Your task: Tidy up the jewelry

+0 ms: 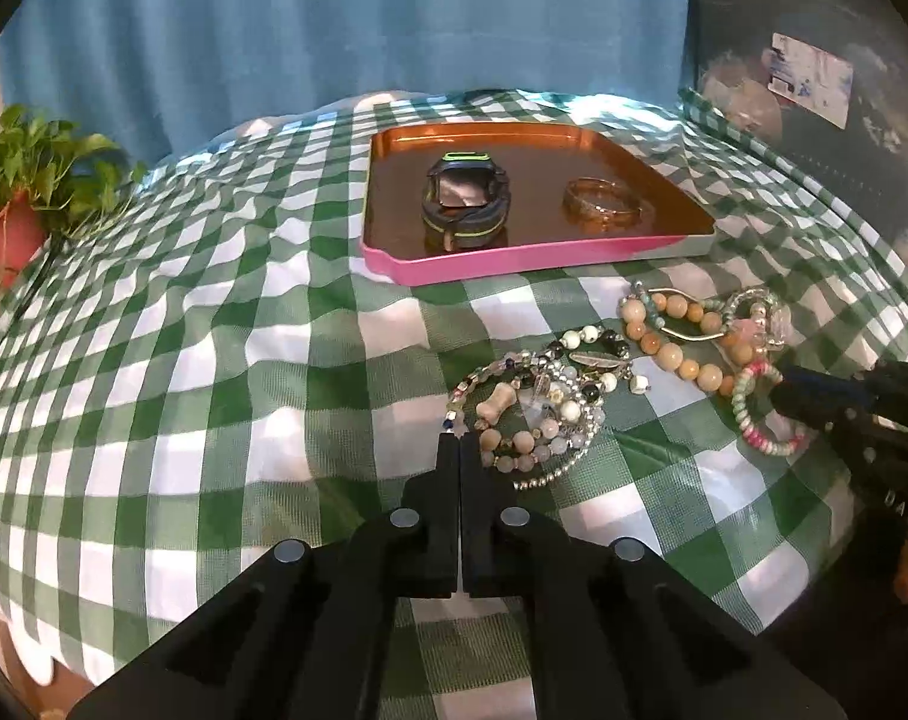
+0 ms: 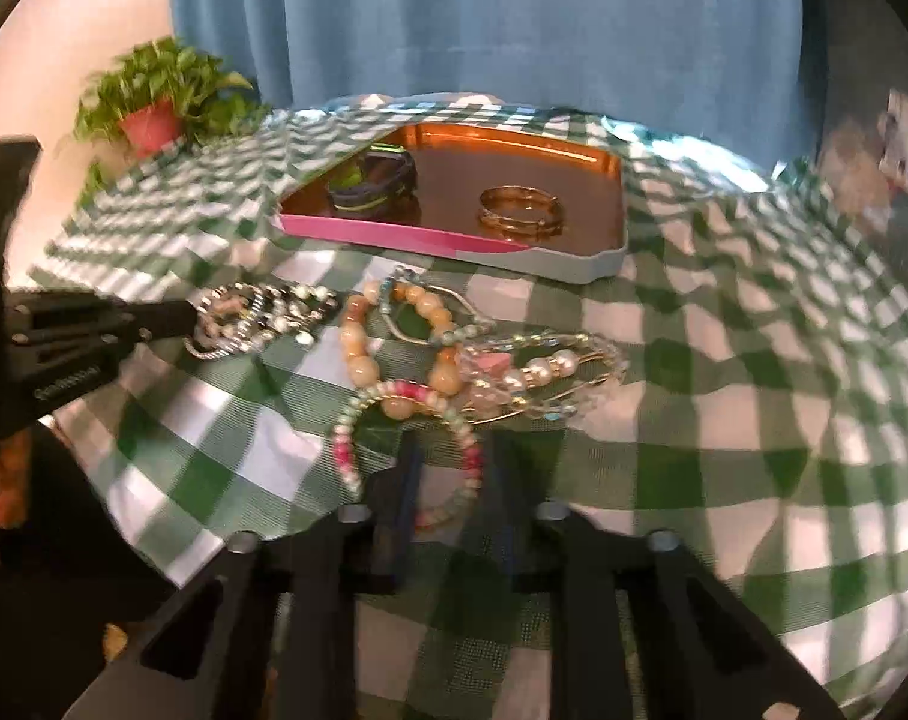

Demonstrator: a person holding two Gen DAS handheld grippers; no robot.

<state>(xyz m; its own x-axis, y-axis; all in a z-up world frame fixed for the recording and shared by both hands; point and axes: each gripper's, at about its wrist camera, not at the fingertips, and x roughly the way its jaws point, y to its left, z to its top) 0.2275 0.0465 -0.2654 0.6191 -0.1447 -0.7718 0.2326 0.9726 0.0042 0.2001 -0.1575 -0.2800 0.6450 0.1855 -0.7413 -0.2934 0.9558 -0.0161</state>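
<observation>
Counts: 1 tray [image 1: 517, 261], pink-sided. In it: 1 dark watch [image 1: 464, 204] with green trim, 1 gold bangle [image 1: 601, 204]. On the checked cloth [image 1: 213, 360]: 2 heaps of beaded bracelets, a left heap [image 1: 544, 414] and a right heap [image 1: 694, 336]; the strands tangle, so exact bracelet count can't be told. 1 pink-and-white bead bracelet [image 2: 405, 456] reads as separate. 1 potted plant [image 1: 18, 204]. 1 blue curtain [image 1: 345, 24].

A green-and-white checked cloth [image 1: 213, 360] spreads under and ahead of the left gripper. Far ahead of it to the left stands a leafy green plant in a red pot [image 1: 15, 192]; straight beyond hangs a blue fabric curtain [image 1: 345, 24].
</observation>
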